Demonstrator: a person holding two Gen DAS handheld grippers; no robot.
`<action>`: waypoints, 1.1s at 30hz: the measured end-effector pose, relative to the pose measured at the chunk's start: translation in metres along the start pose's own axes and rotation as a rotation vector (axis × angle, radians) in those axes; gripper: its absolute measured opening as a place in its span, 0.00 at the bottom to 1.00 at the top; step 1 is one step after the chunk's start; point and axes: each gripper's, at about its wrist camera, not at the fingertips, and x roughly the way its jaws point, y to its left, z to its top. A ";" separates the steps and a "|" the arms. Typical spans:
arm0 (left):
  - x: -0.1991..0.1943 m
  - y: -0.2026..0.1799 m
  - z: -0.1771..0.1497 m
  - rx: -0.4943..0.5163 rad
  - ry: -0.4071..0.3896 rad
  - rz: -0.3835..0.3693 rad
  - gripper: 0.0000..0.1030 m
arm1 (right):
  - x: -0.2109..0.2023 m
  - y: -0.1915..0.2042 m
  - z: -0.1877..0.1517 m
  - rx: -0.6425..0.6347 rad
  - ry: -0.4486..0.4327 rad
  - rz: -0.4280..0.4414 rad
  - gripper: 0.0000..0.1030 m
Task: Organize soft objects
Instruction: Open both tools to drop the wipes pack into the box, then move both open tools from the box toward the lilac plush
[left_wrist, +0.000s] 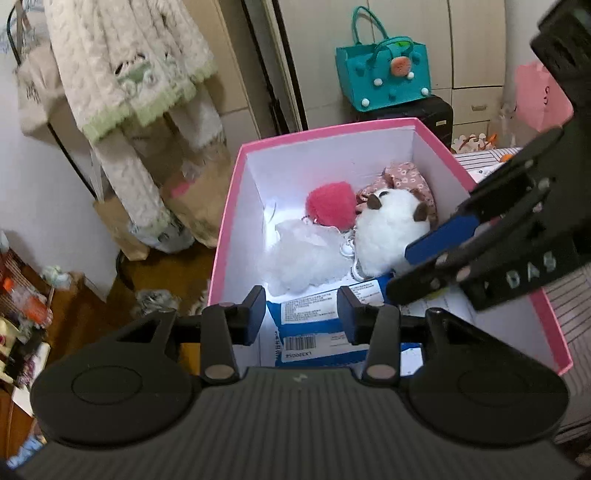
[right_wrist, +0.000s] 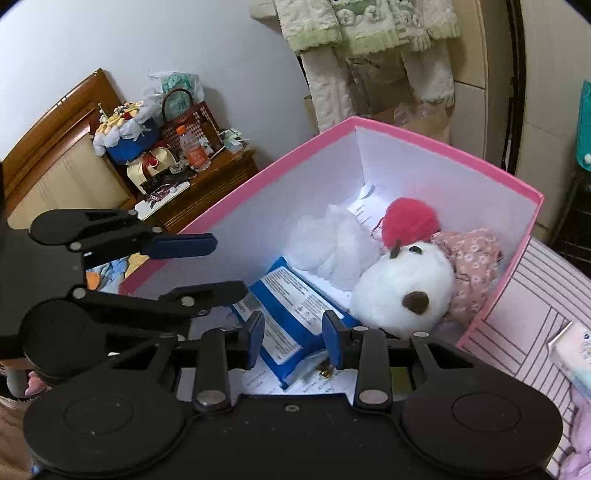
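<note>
A pink box (left_wrist: 236, 206) (right_wrist: 266, 177) with white inner walls holds a white plush ball with brown ears (left_wrist: 391, 229) (right_wrist: 402, 288), a red pompom (left_wrist: 330, 203) (right_wrist: 410, 218), a white mesh puff (left_wrist: 306, 254) (right_wrist: 332, 243), pink floral fabric (left_wrist: 406, 177) (right_wrist: 476, 262) and a flat blue-and-white package (left_wrist: 314, 325) (right_wrist: 295, 314). My left gripper (left_wrist: 303, 314) (right_wrist: 229, 264) hovers open over the package at the box's near end. My right gripper (right_wrist: 293, 336) (left_wrist: 400, 269) is also open above the package, its pads not pressing on it, beside the plush ball.
Fleece garments (left_wrist: 125, 74) hang on a rack to the left of the box. A teal bag (left_wrist: 384, 77) sits on a dark case behind it. A cluttered wooden nightstand (right_wrist: 207, 184) stands beyond. Pink striped bedding (right_wrist: 524, 332) and a tissue pack (right_wrist: 572, 354) lie to the right.
</note>
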 end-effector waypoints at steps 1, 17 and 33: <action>-0.002 -0.003 -0.001 0.012 -0.009 0.017 0.42 | -0.005 -0.001 -0.001 -0.003 -0.007 0.005 0.39; -0.062 -0.010 0.008 -0.084 0.114 -0.217 0.57 | -0.118 0.024 -0.044 -0.067 -0.068 -0.072 0.50; -0.141 -0.075 0.002 0.046 0.057 -0.286 0.60 | -0.207 0.025 -0.105 -0.080 -0.134 -0.110 0.55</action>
